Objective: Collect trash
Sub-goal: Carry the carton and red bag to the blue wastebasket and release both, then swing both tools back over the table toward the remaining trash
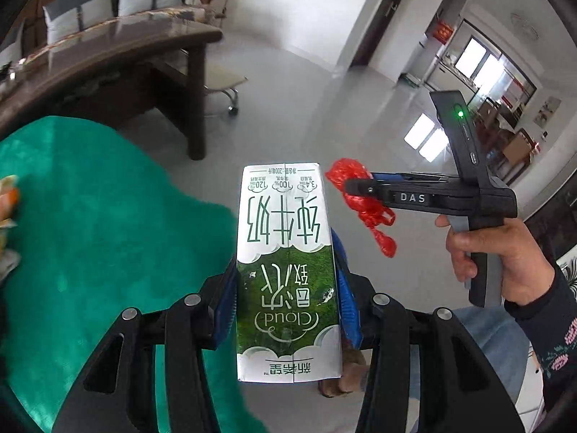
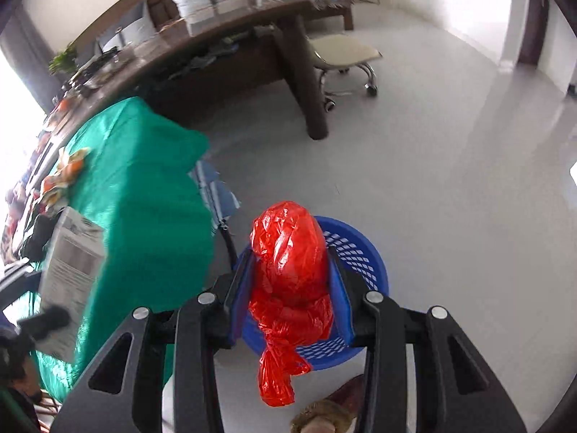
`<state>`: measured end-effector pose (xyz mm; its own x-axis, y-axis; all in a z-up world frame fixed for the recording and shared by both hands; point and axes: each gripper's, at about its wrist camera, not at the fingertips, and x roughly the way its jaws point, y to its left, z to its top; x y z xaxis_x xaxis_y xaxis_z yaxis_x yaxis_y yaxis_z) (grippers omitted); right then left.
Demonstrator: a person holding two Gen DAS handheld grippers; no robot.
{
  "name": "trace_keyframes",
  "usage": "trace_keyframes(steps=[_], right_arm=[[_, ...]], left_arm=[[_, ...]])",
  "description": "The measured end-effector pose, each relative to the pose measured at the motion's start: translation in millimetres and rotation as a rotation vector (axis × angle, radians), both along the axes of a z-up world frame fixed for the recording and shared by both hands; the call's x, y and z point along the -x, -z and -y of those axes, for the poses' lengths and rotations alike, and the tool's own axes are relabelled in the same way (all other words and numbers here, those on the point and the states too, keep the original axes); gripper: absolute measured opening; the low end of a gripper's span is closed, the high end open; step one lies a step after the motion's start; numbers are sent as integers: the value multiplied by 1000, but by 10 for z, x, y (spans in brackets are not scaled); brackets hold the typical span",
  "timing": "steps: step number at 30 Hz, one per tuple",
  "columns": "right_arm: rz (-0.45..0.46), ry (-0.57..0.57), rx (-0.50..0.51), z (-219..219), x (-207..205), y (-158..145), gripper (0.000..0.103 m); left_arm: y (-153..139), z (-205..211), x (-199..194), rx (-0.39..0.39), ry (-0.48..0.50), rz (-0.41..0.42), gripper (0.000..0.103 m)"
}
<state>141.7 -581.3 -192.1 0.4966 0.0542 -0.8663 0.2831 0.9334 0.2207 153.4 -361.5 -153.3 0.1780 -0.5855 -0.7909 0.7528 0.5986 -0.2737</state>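
**Above the blue bin, both jaws loaded**

Over the grey floor beside the green-draped surface point(image 1: 90, 216), you hold a piece of trash in each tool. Your left gripper point(image 1: 286, 288) has its jaws pinching a green-and-white milk carton point(image 1: 286, 252) by its sides, the carton pointing away from the camera with its print upside down. Your right gripper point(image 2: 292, 288) has its jaws pressed on a knotted red bag point(image 2: 288, 263), whose tied tail hangs below the blue pads. Seen from the right wrist, the bag hangs directly over a blue slotted bin point(image 2: 357, 252) standing on the floor close to the cloth's hanging edge. From the left wrist, your right hand point(image 1: 505, 259) grips the other tool's handle just right of the carton, the bag showing at its tip. Orange-and-white scraps point(image 2: 65, 169) lie on the cloth. A dark wooden table point(image 2: 223, 50) and a wheeled stool point(image 2: 346, 57) stand farther back.
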Motion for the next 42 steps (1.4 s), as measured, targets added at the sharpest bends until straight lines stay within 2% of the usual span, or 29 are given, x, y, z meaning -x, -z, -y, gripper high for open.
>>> trace_keyframes(steps=[3, 7, 14, 15, 16, 17, 18, 20, 21, 24, 26, 28, 30, 33, 37, 39, 42], right_arm=[[-1, 22, -24, 116, 18, 136, 38], [-5, 57, -75, 320, 11, 356, 39], [-46, 59, -128, 483, -26, 614, 40], [-47, 62, -133, 486, -35, 633, 44], [-46, 63, -136, 496, -44, 653, 53], [-42, 64, -140, 503, -44, 659, 58], [-40, 67, -142, 504, -59, 654, 65], [-21, 79, -152, 545, -49, 616, 70], [-6, 93, -152, 570, -32, 570, 72], [38, 122, -129, 615, 18, 406, 78], [81, 135, -108, 603, 63, 251, 83], [144, 143, -77, 551, 123, 45, 85], [214, 151, -34, 466, 198, -156, 94], [346, 139, 38, 229, 326, -463, 98], [469, 63, 140, -214, 374, -723, 98], [517, 16, 170, -499, 378, -803, 98], [527, -11, 145, -890, 354, -789, 98]], left_arm=[[241, 441, 6, -39, 25, -10, 48], [526, 797, -42, -75, 33, -31, 48], [816, 974, -208, -93, 25, -65, 49], [855, 997, -228, -94, 22, -68, 49], [895, 1024, -244, -94, 18, -69, 49], [927, 1041, -258, -93, 10, -64, 58], [952, 1059, -271, -93, 1, -59, 80], [943, 1074, -287, -73, -33, -36, 94], [921, 1059, -299, -55, -43, -28, 94], [736, 944, -263, -3, -62, -9, 95], [480, 786, -183, 37, -98, 64, 98], [231, 600, -67, 84, -118, 138, 98], [45, 426, 14, 107, -133, 174, 98], [-192, 36, 153, 134, -187, 212, 98], [-288, -455, 320, 94, -240, 219, 98], [-264, -696, 397, 25, -276, 239, 98], [-159, -1085, 512, -93, -351, 267, 98]])
